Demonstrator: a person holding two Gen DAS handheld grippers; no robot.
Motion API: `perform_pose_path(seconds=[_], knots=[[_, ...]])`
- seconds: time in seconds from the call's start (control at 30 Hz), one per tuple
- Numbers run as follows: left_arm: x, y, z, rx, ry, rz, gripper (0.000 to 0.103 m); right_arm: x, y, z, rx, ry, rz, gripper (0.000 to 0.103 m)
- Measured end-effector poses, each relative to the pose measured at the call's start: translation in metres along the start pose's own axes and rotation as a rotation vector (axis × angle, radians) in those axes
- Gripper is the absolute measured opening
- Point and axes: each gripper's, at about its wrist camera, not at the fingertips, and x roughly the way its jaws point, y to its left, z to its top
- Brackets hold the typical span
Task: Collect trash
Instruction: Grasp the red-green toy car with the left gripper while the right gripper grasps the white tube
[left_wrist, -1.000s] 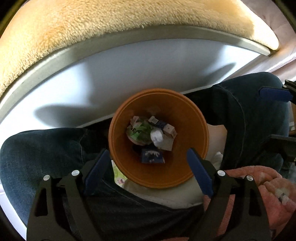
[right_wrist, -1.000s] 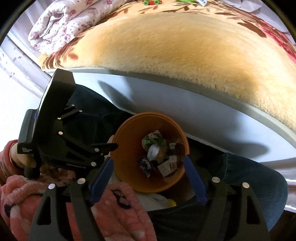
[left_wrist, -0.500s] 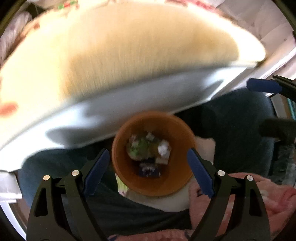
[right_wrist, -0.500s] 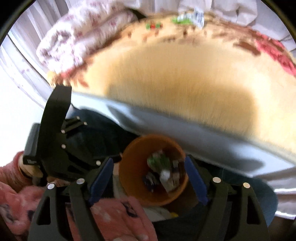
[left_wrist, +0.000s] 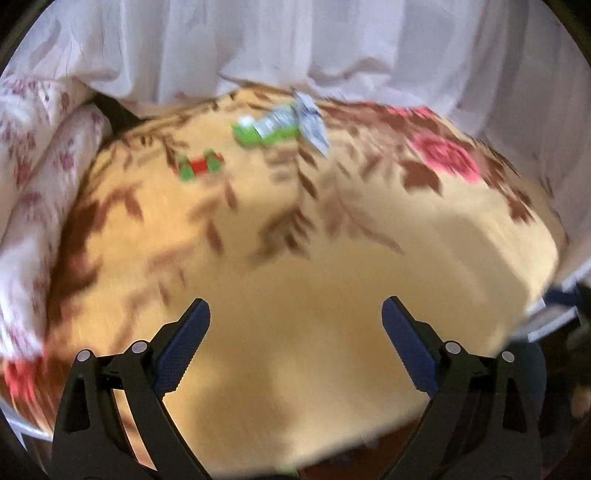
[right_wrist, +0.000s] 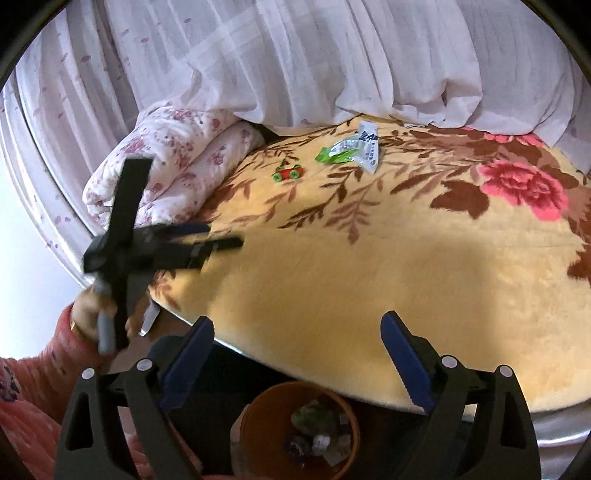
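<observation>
Your left gripper (left_wrist: 295, 328) hangs over the yellow flowered blanket (left_wrist: 332, 295) on the bed, its fingers (left_wrist: 184, 343) spread wide with nothing between them, though that view is blurred. Your right gripper (right_wrist: 297, 354) also has its fingers (right_wrist: 404, 360) wide apart and empty, poised above the near edge of the bed. The trash lies far up the blanket near the white curtain (right_wrist: 295, 55): a green and white wrapper (right_wrist: 341, 151) touching a white printed packet (right_wrist: 369, 147), with a small red and green piece (right_wrist: 289, 172) just beside them to the left. Below the right gripper sits the orange bin (right_wrist: 258, 424), already holding crumpled scraps. A folded floral quilt (right_wrist: 166, 162) rests at the blanket's left edge, and your left hand (right_wrist: 92, 314) grips its tool in front of it
</observation>
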Motion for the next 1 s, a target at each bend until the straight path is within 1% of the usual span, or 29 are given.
perform_pose_path(seconds=[0.07,0.13,0.17,0.23,0.27,0.3,0.33,0.4,0.5,0.6,0.63,0.7,0.73,0.77,0.9,1.0], knots=[[0.019,0.013,0.026,-0.010,-0.012,0.019,0.092,0.006,-0.005,0.004,0.012,0.003,0.002,0.090],[0.041,0.031,0.048,-0.036,-0.001,0.036,0.092,0.011,-0.009,0.007,0.022,0.005,0.004,0.090],[0.056,0.042,0.060,-0.061,0.014,0.036,0.092,0.014,-0.010,0.008,0.026,0.006,0.004,0.090],[0.084,0.069,0.080,-0.153,0.036,0.028,0.092,0.021,-0.013,0.010,0.035,0.007,0.005,0.090],[0.094,0.078,0.087,-0.179,0.041,0.031,0.092,0.025,-0.015,0.011,0.040,0.010,0.008,0.090],[0.105,0.089,0.094,-0.207,0.041,0.043,0.092,0.030,-0.016,0.012,0.045,0.015,0.013,0.090],[0.119,0.099,0.104,-0.224,0.039,0.075,0.092,0.032,-0.017,0.012,0.047,0.018,0.016,0.090],[0.135,0.108,0.115,-0.242,0.045,0.112,0.092,0.038,-0.019,0.014,0.049,0.025,0.018,0.090],[0.160,0.120,0.131,-0.268,0.061,0.132,0.092,0.046,-0.021,0.016,0.047,0.040,0.023,0.090],[0.179,0.124,0.142,-0.268,0.081,0.169,0.092,0.052,-0.026,0.019,0.045,0.058,0.021,0.090],[0.182,0.124,0.143,-0.268,0.083,0.178,0.092,0.054,-0.027,0.020,0.045,0.062,0.018,0.090],[0.187,0.124,0.143,-0.269,0.095,0.203,0.085,0.055,-0.030,0.021,0.050,0.068,0.016,0.090],[0.189,0.124,0.143,-0.265,0.097,0.218,0.075,0.056,-0.032,0.022,0.054,0.069,0.016,0.090],[0.187,0.124,0.142,-0.260,0.093,0.227,0.073,0.057,-0.034,0.024,0.057,0.069,0.015,0.090],[0.172,0.126,0.136,-0.280,0.078,0.205,0.073,0.060,-0.034,0.035,0.046,0.059,0.012,0.090],[0.156,0.127,0.130,-0.276,0.055,0.190,0.073,0.065,-0.033,0.053,0.017,0.035,0.004,0.090]])
